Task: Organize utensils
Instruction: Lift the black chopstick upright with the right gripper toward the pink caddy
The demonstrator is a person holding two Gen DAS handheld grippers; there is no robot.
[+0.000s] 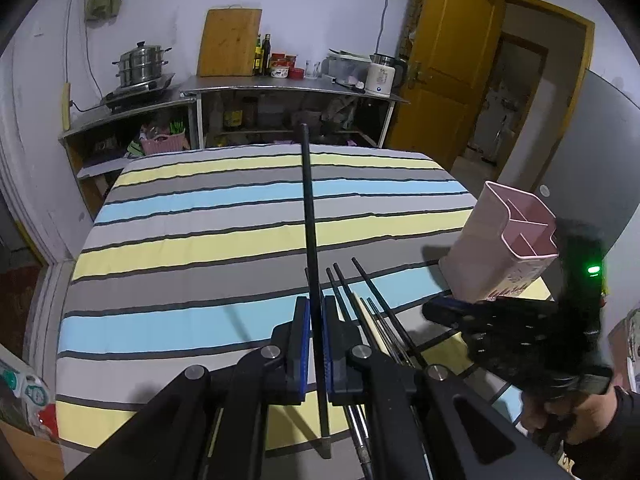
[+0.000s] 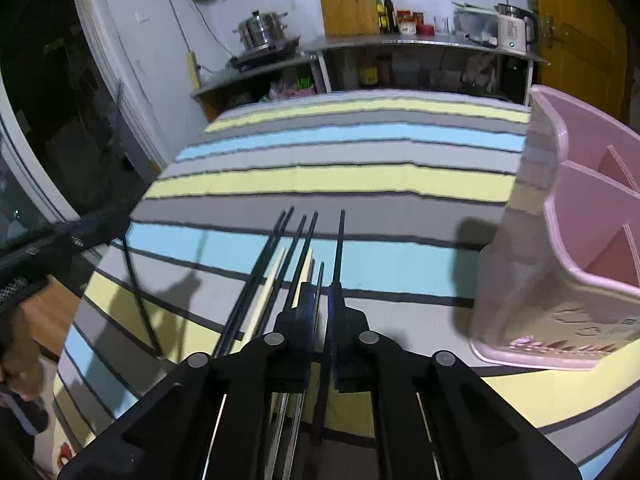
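From your left wrist, the left gripper (image 1: pixel 316 344) is clenched on one black chopstick (image 1: pixel 310 216), lifted above the striped table (image 1: pixel 180 240) — keep it level as you swing toward the pink holder (image 1: pixel 500 248) by the right edge. From your right wrist, the right gripper (image 2: pixel 320 312) looks nearly closed over the loose chopsticks (image 2: pixel 288 248) at the near edge — whether it grips one, you cannot tell.

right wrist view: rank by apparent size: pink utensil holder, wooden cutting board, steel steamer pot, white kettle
1. pink utensil holder, far the largest, though it sits closest to the camera
2. wooden cutting board
3. steel steamer pot and white kettle look about alike; not ranking them
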